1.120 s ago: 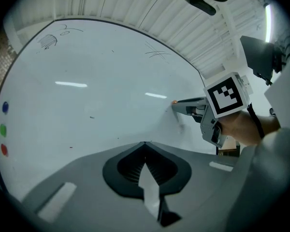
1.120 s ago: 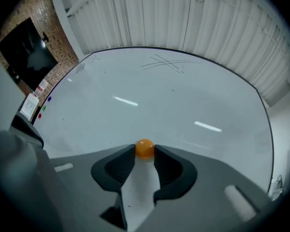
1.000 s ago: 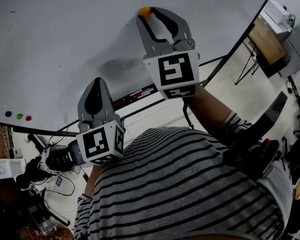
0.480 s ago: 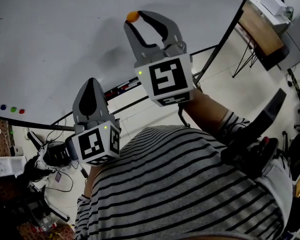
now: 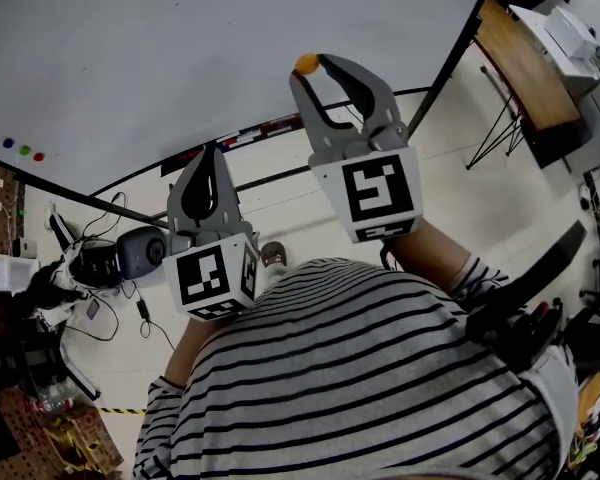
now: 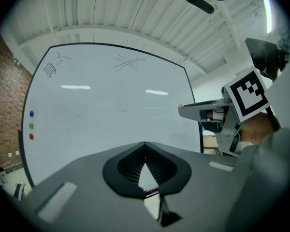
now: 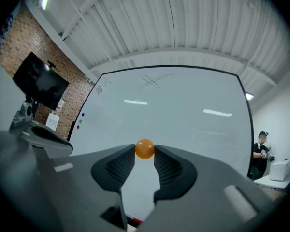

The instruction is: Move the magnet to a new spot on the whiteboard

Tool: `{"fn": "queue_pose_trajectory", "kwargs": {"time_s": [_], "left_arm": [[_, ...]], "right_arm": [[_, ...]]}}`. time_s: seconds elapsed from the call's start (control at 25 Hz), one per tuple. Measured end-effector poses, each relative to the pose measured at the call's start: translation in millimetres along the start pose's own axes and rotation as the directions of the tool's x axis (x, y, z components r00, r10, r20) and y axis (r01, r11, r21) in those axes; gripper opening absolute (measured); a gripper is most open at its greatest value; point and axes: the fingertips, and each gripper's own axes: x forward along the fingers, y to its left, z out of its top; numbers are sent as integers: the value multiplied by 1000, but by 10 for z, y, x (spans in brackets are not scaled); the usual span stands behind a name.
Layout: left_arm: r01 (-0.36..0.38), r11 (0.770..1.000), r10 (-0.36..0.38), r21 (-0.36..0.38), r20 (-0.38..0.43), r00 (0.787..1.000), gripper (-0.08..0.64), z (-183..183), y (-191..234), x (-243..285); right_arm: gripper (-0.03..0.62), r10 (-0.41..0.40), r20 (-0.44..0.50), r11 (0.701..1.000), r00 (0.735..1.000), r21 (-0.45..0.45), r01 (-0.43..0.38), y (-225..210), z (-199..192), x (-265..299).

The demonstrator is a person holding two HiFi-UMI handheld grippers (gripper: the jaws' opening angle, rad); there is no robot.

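Note:
A small orange ball magnet (image 7: 145, 149) sits pinched between the tips of my right gripper (image 7: 145, 152), which is shut on it. The head view shows this magnet (image 5: 306, 64) and right gripper (image 5: 311, 68) raised near the lower edge of the whiteboard (image 5: 180, 48). In the right gripper view the whole whiteboard (image 7: 183, 120) stands some way ahead, so the magnet is held off its face. My left gripper (image 5: 209, 154) is lower and to the left, shut with nothing in it, its tips (image 6: 145, 144) pointing at the board (image 6: 111, 110).
Blue, green and red magnets (image 5: 24, 149) cling near the board's left edge. Markers lie in the tray (image 5: 250, 138) under the board. Cables and gear (image 5: 100, 258) cover the floor at left. A wooden table (image 5: 520, 58) stands at right. A person (image 7: 261, 149) stands beyond the board's right side.
The right gripper has carried the orange magnet off its earlier place on the board and back toward the board's lower edge. The left gripper rose a little. More floor shows now.

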Motion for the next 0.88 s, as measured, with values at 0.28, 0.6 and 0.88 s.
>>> {"fn": "queue_pose_trajectory", "kwargs": {"time_s": [0.28,0.6,0.88], "left_arm": [[-68,997,67,28,33,997,17,154,-260,-295],[-69,998,68,10,36,997,15,152,-381,-459],[-4,1000,4,-19,21,1000,15,105,-341,-464]], "right_arm": [[124,46,-18,997,999,61,-44,-64,-26,-565],[124,59,-38,993,998,101,-55,-11,-77,-815],[124,34,-76,996,997,86,-28,98,-94,-710]]}}
